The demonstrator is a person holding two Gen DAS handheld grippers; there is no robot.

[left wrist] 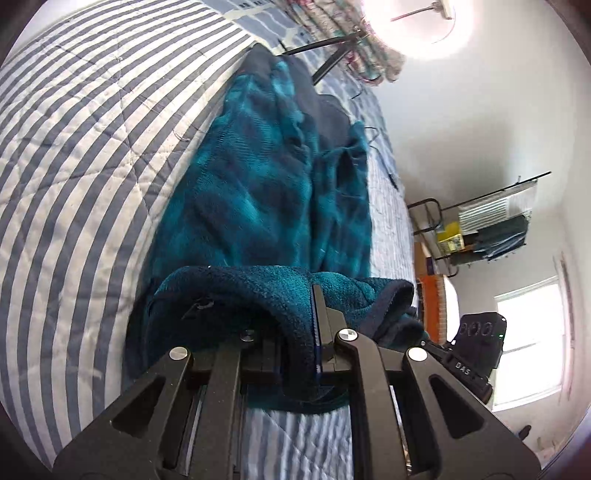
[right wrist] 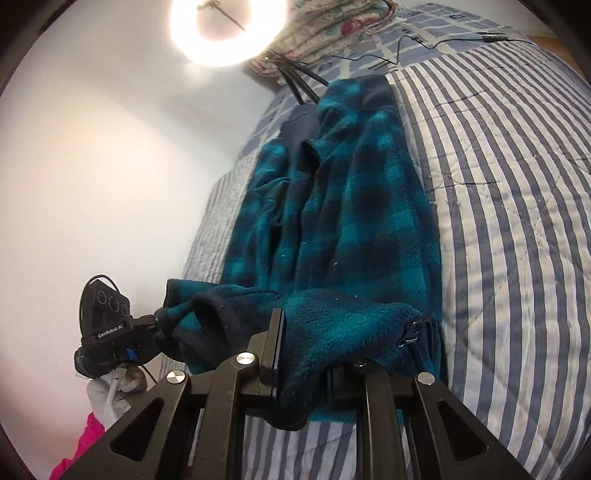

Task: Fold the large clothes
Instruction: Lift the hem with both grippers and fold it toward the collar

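I am working over a bed that is serving as a broad, soft folding surface, and its quilted cover of grey-blue and off-white stripes is puckering along the stitch lines. Lying lengthwise on it is the teal and navy checked fleece garment, thick and fuzzy, with a plain navy lining showing near the far end; it is bunching into long soft ridges rather than lying flat, which I judge is because I am lifting its near edge.

That near hem is where I am holding it. My left gripper is clamping its fingers on a rolled fold of the fleece, the pile bulging over the black metal. My right gripper is doing the same at the other corner of the hem, its fingers pressed on the cloth beside a small dark zip pull. Gripping both corners is keeping the edge spread between my hands, so that, as I read it, I can carry it over toward the far end and halve the garment.

At the head of the bed a floral pillow is lying, with thin black cables trailing across the cover near it, well clear of the fleece's near end.
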